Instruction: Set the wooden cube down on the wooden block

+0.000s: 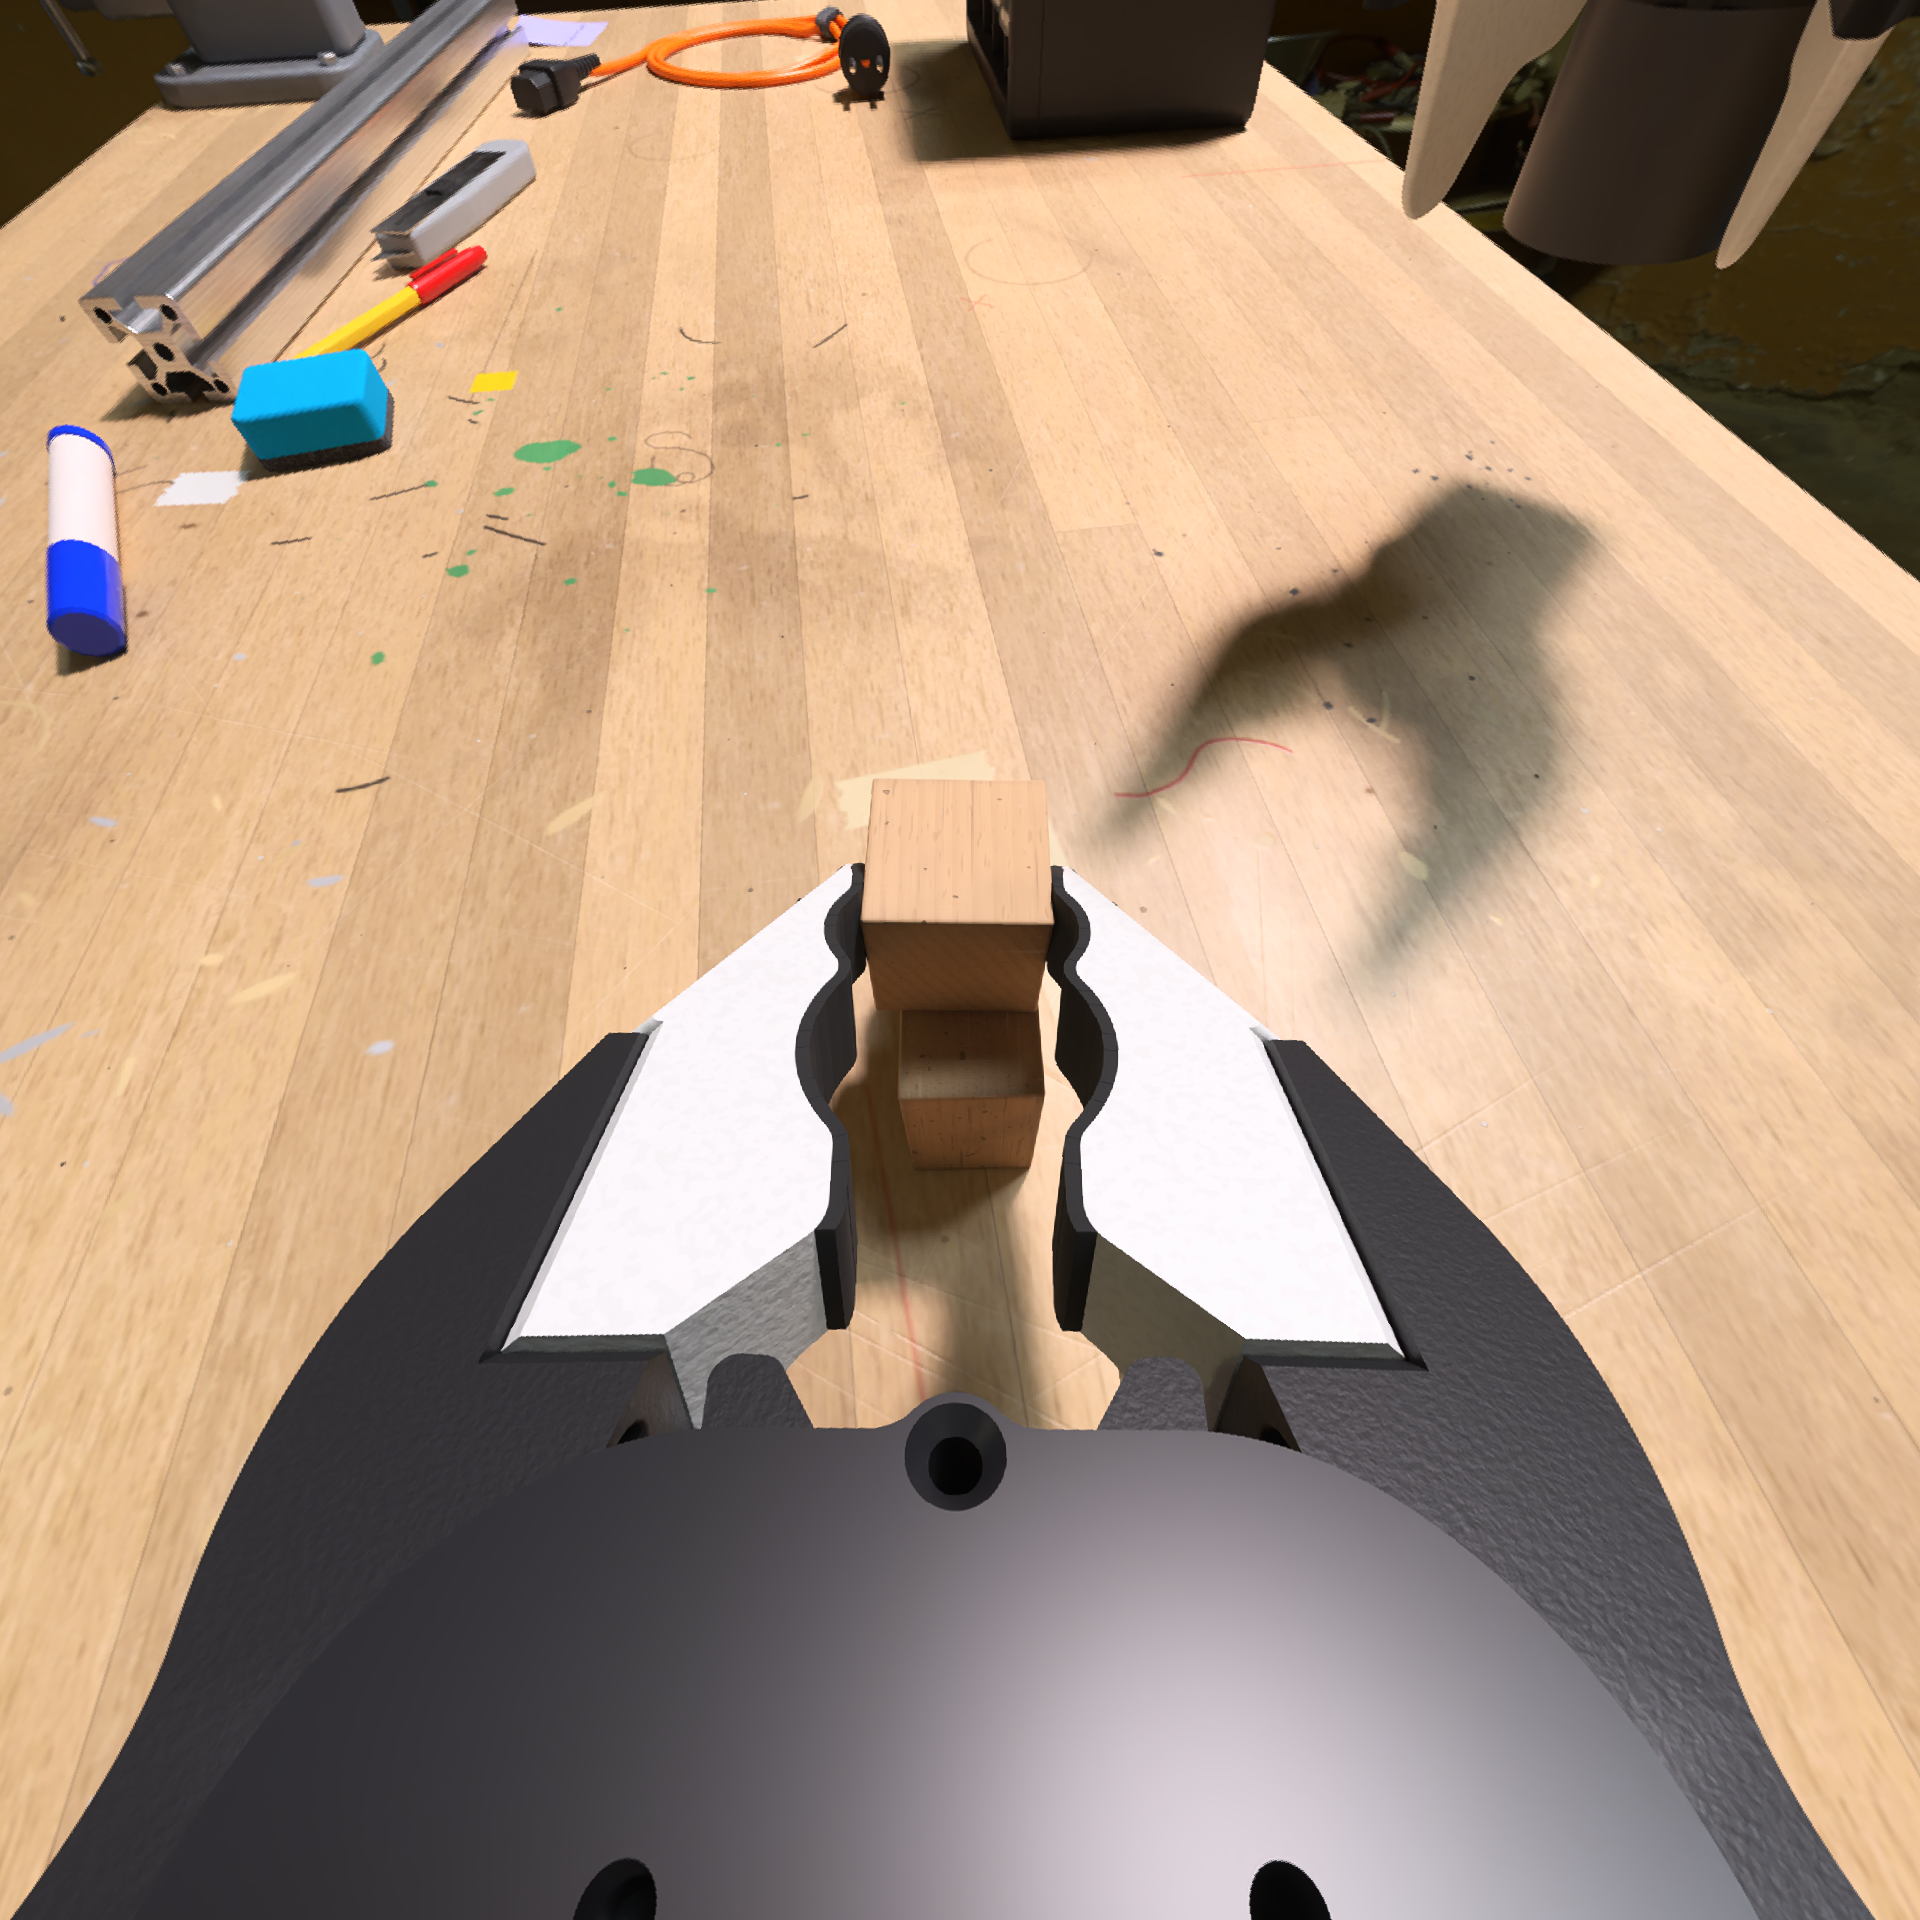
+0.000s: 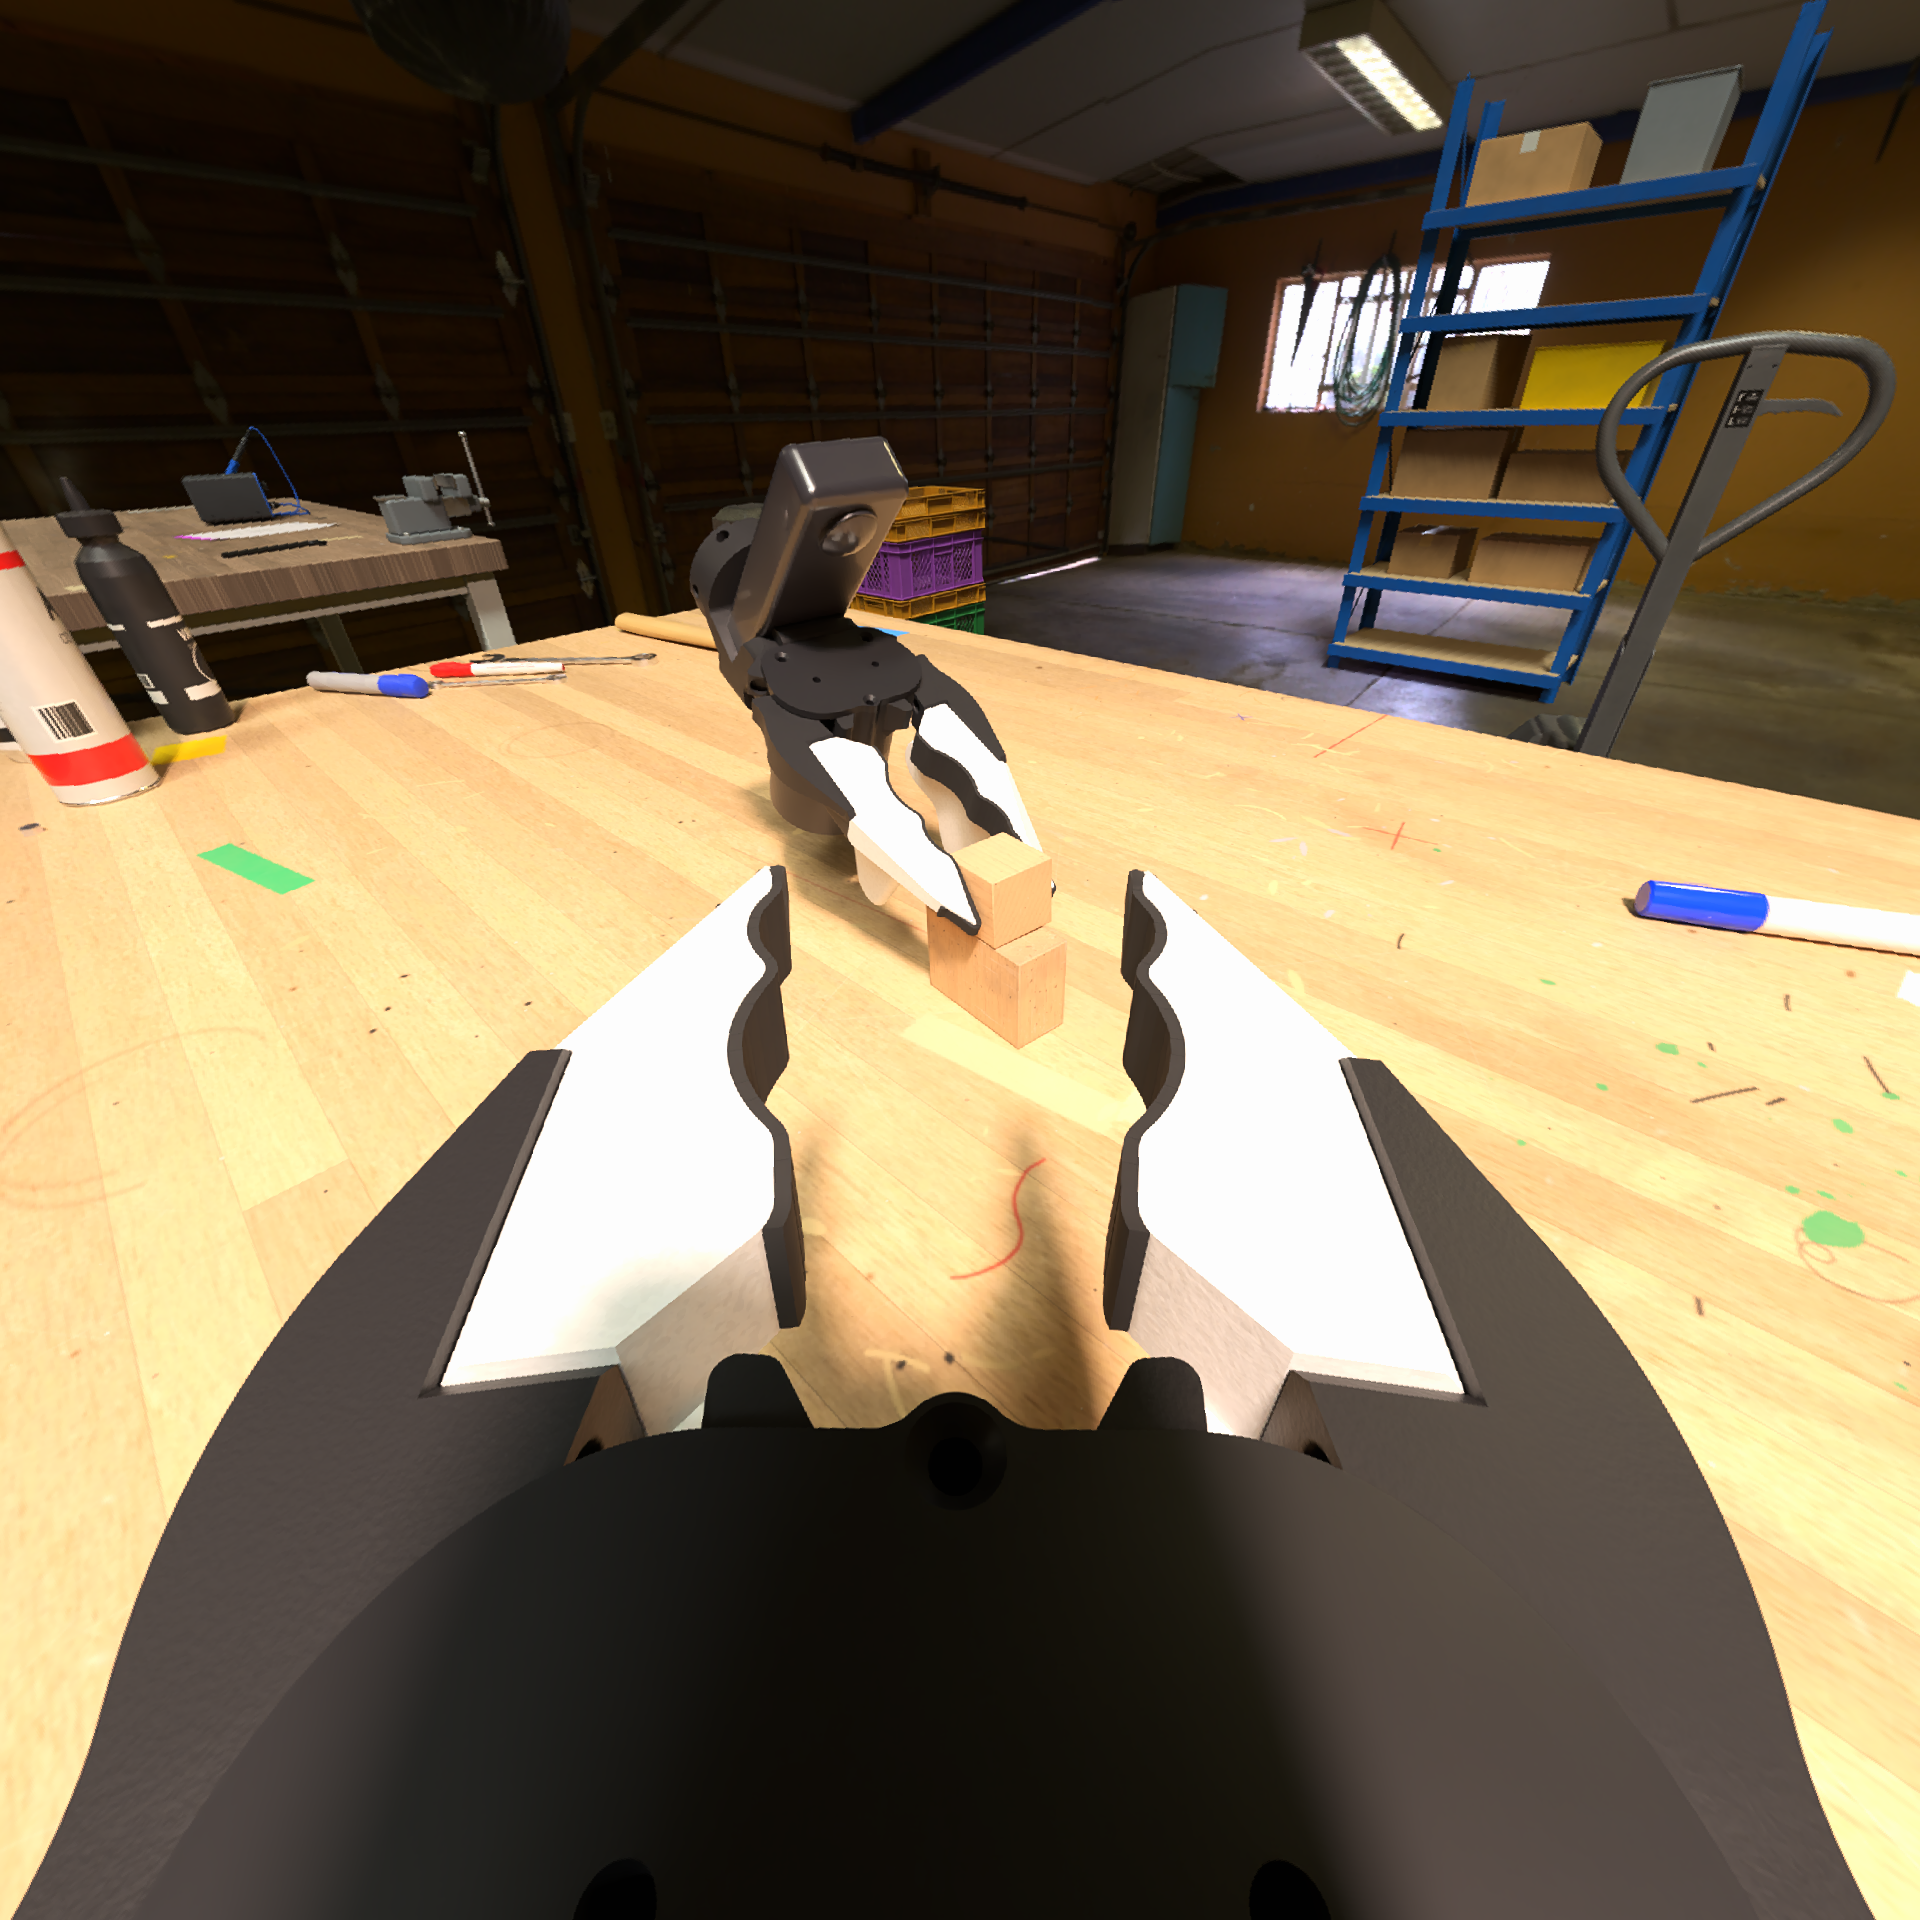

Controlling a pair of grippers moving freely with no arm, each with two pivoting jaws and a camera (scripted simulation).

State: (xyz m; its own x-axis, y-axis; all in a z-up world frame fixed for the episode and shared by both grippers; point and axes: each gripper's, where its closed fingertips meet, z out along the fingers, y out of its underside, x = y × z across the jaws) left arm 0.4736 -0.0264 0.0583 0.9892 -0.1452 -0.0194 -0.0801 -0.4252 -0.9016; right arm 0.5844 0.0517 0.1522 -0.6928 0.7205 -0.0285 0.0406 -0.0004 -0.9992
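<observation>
My left gripper is shut on the wooden cube, which it holds at its fingertips. The cube sits right on top of the wooden block, which stands on the workbench; whether they touch I cannot tell. In the right wrist view the cube rests over the far part of the block, with the left gripper slanting down onto it. My right gripper is open and empty, hovering above the bench short of the stack. It shows at the top right of the left wrist view.
On the bench's left lie a blue-capped marker, a blue eraser, a red and yellow pen, an aluminium rail and an orange cable. A black box stands at the back. Another marker lies to the right.
</observation>
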